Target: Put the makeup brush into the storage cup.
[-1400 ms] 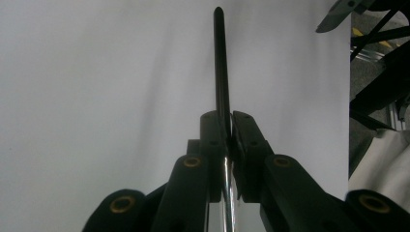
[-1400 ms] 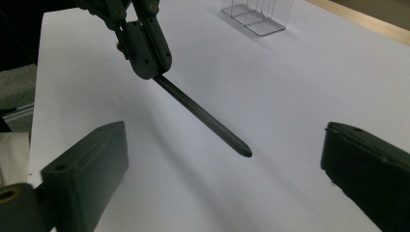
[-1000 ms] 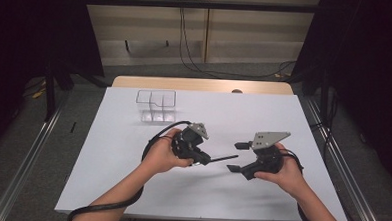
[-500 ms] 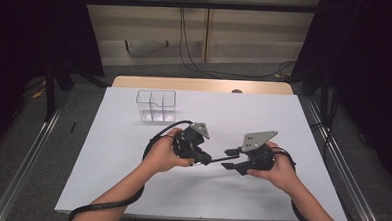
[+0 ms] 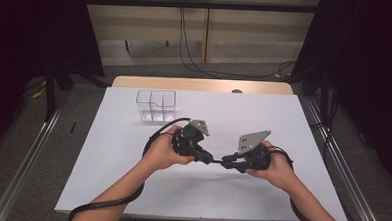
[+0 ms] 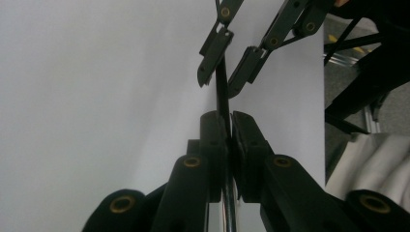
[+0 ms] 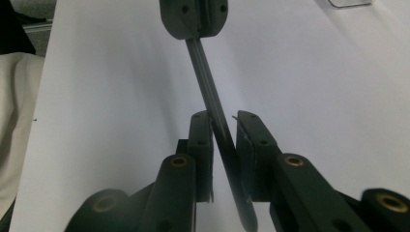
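A thin dark rod hangs level just above the white table, bridging my two grippers. My left gripper is shut on one end; in the left gripper view its jaws pinch the rod edge-on. Over the other end sits my right gripper, whose jaws have just been closing. In the right gripper view the rod runs slantwise between the right gripper's pads, which press on it. Farther up that view is the left gripper. The right gripper faces the left gripper's camera.
A clear plastic box with compartments stands at the back left of the white table top. Both forearms come in from the near edge, trailing black cables. Metal rails run along the floor on either side of the table.
My right gripper has shifted left toward the left gripper and its wide-open jaws have closed around the rod's free end. The left gripper has kept still with the rod.
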`<action>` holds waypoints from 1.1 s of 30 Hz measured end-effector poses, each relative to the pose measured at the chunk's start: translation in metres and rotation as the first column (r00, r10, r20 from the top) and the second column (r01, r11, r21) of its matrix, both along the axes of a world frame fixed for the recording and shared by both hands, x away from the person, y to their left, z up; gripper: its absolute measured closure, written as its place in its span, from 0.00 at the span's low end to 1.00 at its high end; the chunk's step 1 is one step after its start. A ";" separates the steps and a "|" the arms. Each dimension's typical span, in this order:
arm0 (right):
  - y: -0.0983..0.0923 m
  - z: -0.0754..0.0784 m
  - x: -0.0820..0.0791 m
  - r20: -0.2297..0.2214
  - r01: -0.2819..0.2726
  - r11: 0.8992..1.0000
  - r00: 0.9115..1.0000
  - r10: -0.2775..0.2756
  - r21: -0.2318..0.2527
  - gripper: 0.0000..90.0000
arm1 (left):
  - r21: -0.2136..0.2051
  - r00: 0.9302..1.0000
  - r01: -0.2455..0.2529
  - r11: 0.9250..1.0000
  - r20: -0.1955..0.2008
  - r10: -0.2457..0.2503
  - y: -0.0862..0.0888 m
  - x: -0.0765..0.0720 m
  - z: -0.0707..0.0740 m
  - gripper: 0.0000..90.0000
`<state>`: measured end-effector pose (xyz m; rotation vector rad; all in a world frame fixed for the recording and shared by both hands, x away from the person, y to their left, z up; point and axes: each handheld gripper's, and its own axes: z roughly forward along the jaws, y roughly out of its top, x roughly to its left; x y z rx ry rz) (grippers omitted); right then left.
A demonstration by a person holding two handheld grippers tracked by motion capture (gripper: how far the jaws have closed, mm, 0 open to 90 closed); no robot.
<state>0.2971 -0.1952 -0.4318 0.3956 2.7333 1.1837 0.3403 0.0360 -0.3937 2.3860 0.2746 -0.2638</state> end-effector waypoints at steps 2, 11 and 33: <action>0.000 0.000 -0.001 0.003 -0.011 1.000 1.000 0.011 -0.001 0.89 | -0.013 1.000 0.006 1.000 -0.013 -0.006 0.001 0.002 0.001 0.94; 0.006 -0.003 -0.009 0.010 -0.062 0.998 0.998 0.063 -0.029 0.94 | -0.059 0.998 0.022 0.998 -0.053 -0.025 0.003 0.005 0.001 0.93; -0.001 -0.008 -0.009 -0.012 -0.019 1.000 1.000 0.019 -0.006 0.94 | -0.195 0.999 -0.045 0.980 -0.027 0.041 0.018 0.008 -0.003 0.52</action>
